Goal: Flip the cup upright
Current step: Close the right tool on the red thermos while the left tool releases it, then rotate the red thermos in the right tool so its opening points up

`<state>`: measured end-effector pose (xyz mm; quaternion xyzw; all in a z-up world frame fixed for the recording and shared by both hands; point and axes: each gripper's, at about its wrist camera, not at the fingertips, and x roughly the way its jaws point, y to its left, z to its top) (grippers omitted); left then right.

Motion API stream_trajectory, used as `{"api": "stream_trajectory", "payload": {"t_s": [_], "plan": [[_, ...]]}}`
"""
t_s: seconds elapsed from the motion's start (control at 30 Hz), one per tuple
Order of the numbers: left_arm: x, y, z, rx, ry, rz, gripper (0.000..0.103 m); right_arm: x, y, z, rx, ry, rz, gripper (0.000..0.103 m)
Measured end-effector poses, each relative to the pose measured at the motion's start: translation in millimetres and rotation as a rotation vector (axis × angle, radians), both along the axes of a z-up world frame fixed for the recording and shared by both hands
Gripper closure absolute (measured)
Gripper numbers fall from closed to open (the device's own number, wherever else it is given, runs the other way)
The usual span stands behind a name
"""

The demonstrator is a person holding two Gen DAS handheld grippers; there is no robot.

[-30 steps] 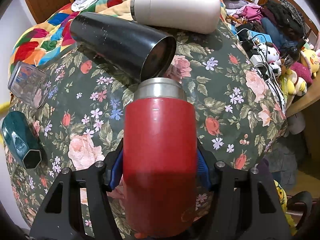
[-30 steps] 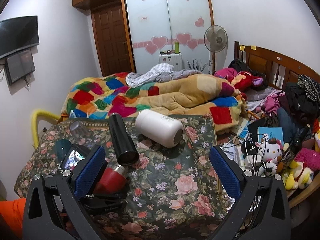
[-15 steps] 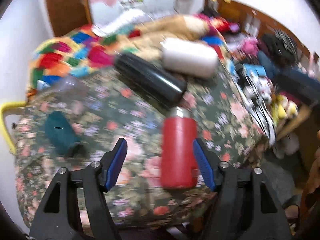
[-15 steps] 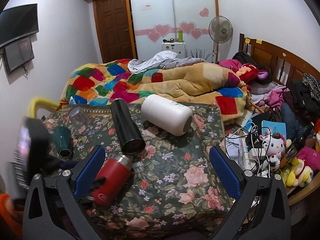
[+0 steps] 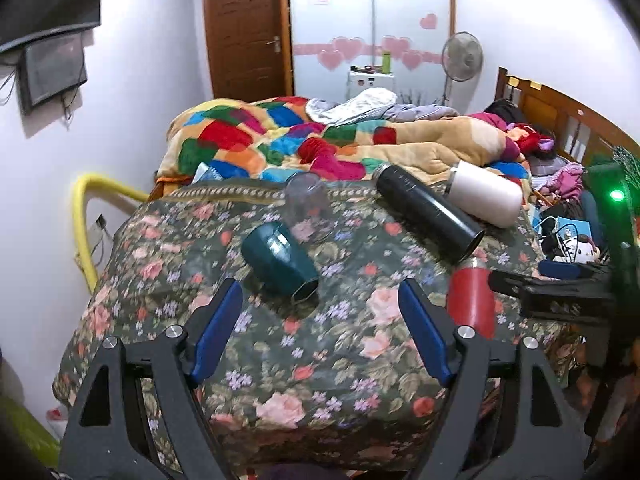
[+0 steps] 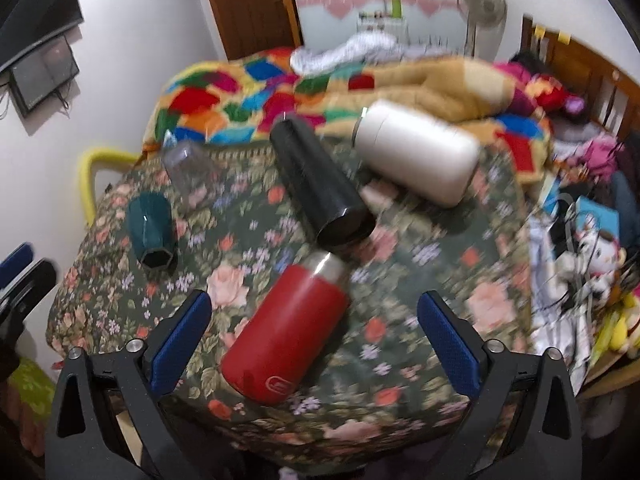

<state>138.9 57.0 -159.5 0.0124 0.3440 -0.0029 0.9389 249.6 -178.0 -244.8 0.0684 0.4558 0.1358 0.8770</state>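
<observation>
Red cup [image 6: 286, 330]: lying on its side on the floral cloth [image 6: 400, 280], steel mouth pointing away toward the black flask [image 6: 320, 188], base toward the camera.
Right gripper [image 6: 316, 344]: blue pads spread wide, the red cup lying between and just ahead of them, touching neither as far as I can see.
Left gripper [image 5: 320, 324]: fingers spread apart with nothing between them, hovering over the cloth; the teal cup [image 5: 280, 262] lies ahead of it, the red cup [image 5: 472, 300] off to its right.
Left view only: the right gripper shows as a dark bar coming in from the right edge, its tip right beside the red cup; whether they touch, I cannot tell.
Right view only: a logo near the red cup's base, and a blue pad of the left gripper at the far left edge. This view is blurred.
Other vessels: teal cup on its side, hexagonal mouth toward the camera; a clear glass [image 5: 306, 200] behind it; black flask on its side, open mouth near the red cup's mouth; white flask [image 5: 484, 198] on its side beside it.
Contents: the teal cup's and black flask's mouths look dark; I cannot see inside any of them.
</observation>
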Motion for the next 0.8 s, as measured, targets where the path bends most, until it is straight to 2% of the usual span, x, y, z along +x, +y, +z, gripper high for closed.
{"api": "stream_trajectory", "payload": {"t_s": [0.23, 0.37, 0.43, 0.67, 0.8], "plan": [[-8.9, 7.8, -15.5, -0.043, 0.02, 0.016, 0.023, 26.7, 2.4, -36.7, 0.055, 0.185, -0.026, 0.021], [-7.3, 6.9, -17.9, -0.047, 0.024, 0.009, 0.023, 33.1, 2.3, -48.6, 0.097, 0.255, -0.024, 0.028], [-7.1, 5.9, -17.6, -0.051, 0.023, 0.008, 0.023, 34.8, 5.4, -50.6, 0.102, 0.268, -0.015, 0.033], [-7.0, 2.3, -15.6, -0.048, 0.019, 0.008, 0.023, 42.9, 12.9, -52.8, 0.104, 0.278, 0.025, 0.038], [-6.5, -2.4, -11.7, -0.038, 0.014, 0.005, 0.023, 34.5, 17.6, -43.5, 0.094, 0.231, 0.065, 0.044]]}}
